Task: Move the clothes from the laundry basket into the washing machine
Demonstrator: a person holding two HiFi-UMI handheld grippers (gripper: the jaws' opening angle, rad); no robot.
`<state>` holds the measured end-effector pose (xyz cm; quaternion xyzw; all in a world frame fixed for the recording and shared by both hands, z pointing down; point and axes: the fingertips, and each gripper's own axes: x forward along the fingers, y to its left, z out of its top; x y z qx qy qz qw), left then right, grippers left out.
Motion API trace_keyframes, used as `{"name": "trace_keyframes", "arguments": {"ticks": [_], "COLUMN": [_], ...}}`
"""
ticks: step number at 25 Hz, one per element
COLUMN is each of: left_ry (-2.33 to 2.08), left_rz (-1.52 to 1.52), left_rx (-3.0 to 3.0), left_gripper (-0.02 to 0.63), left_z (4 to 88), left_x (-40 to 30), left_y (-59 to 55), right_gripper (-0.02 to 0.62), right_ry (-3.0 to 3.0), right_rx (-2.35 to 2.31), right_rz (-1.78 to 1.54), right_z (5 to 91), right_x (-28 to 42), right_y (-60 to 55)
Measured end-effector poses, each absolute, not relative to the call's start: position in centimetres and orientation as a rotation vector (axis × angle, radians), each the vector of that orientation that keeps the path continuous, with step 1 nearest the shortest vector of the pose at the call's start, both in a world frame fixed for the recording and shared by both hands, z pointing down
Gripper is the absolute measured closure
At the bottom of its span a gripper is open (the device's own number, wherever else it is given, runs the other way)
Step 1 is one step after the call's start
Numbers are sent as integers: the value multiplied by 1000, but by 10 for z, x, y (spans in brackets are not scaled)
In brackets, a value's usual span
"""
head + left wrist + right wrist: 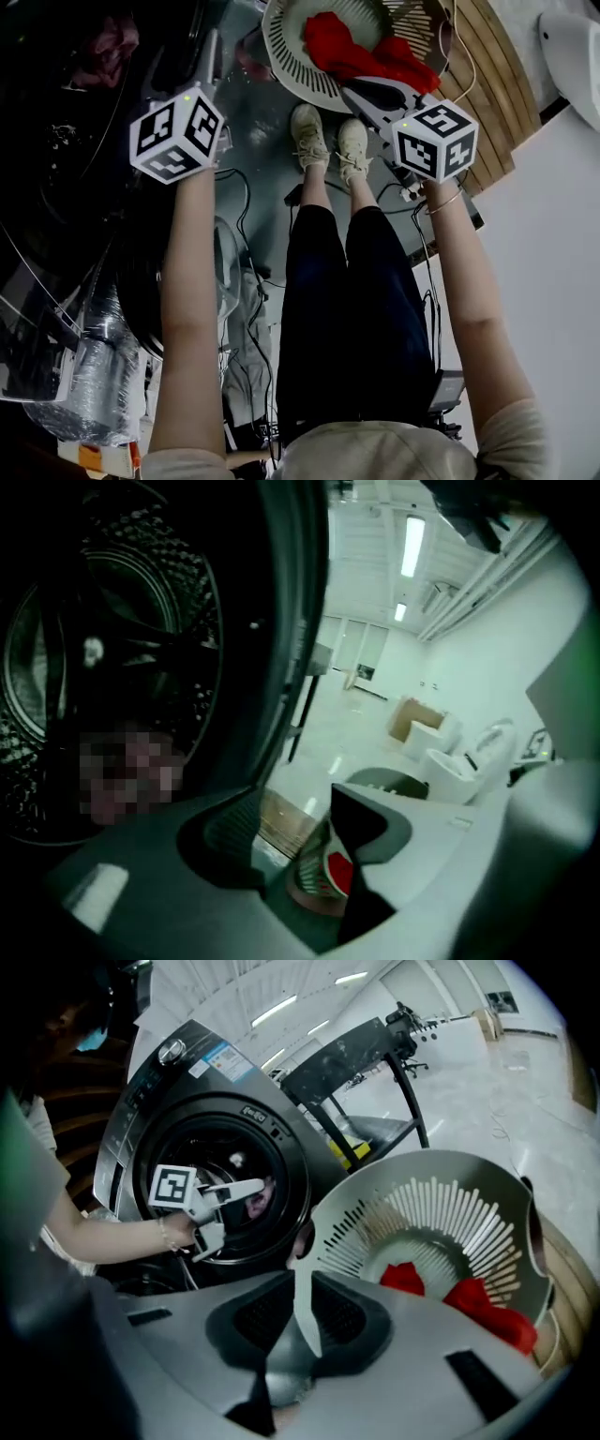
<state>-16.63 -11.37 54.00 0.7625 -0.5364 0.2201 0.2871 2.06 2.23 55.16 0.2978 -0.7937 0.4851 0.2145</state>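
A white slatted laundry basket (281, 56) holds red clothes (361, 52); the right gripper view also has the basket (422, 1162) and the red clothes (487, 1302). My right gripper (349, 91) reaches toward the basket's near rim, and its jaws (302, 1307) are shut with nothing between them. My left gripper (192, 58) is at the dark washing machine (75, 141), just in front of the round door opening (225, 1194). Its jaws (295, 829) stand open and empty beside the drum (122, 621). A dull pink garment (108, 47) lies inside the drum.
The person's legs and pale shoes (323, 141) stand between the machine and the basket. Cables (248, 281) trail on the floor. A silver duct hose (94, 375) lies at the lower left. The basket rests on a wooden slatted platform (492, 75). A black metal frame (375, 1054) stands behind the machine.
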Motion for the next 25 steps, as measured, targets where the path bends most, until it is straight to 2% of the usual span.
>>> {"name": "trace_keyframes", "arguments": {"ticks": [2, 4, 6, 7, 8, 9, 13, 16, 20, 21, 22, 23, 24, 25], "left_ry": [-1321, -1234, -1144, -1109, -1084, -1072, -1038, -962, -914, -909, -903, -894, -881, -863], "left_rz": [610, 612, 604, 602, 602, 599, 604, 640, 606, 586, 560, 532, 513, 509], "left_rx": [2081, 2089, 2084, 2085, 2091, 2100, 2093, 2037, 1957, 1958, 1961, 1964, 1969, 1976], "left_gripper": [485, 549, 574, 589, 595, 595, 595, 595, 594, 575, 512, 406, 338, 312], "left_z": [542, 546, 552, 556, 559, 560, 569, 581, 586, 585, 582, 579, 576, 574], "left_x": [-130, -98, -68, -54, -41, -30, 2, 17, 25, 27, 28, 30, 32, 34], "left_y": [-86, -59, -35, -25, -17, -9, 16, 37, 51, 51, 50, 49, 49, 50], "right_gripper": [577, 577, 569, 526, 455, 421, 362, 362, 493, 532, 545, 549, 551, 552], "right_ry": [-2134, -2059, -1990, -1961, -1936, -1918, -1865, -1771, -1675, -1673, -1681, -1700, -1725, -1754], "right_rx": [855, 915, 970, 983, 978, 952, 747, 697, 755, 771, 787, 805, 825, 845], "right_rz": [1295, 1245, 1190, 1159, 1128, 1100, 961, 819, 822, 852, 882, 913, 942, 962], "right_z": [563, 573, 585, 592, 598, 604, 631, 652, 661, 658, 654, 647, 639, 629], "right_x": [45, 72, 98, 109, 118, 124, 125, 130, 140, 140, 139, 136, 134, 131], "right_y": [24, 26, 29, 29, 31, 34, 56, 63, 68, 67, 65, 62, 59, 55]}}
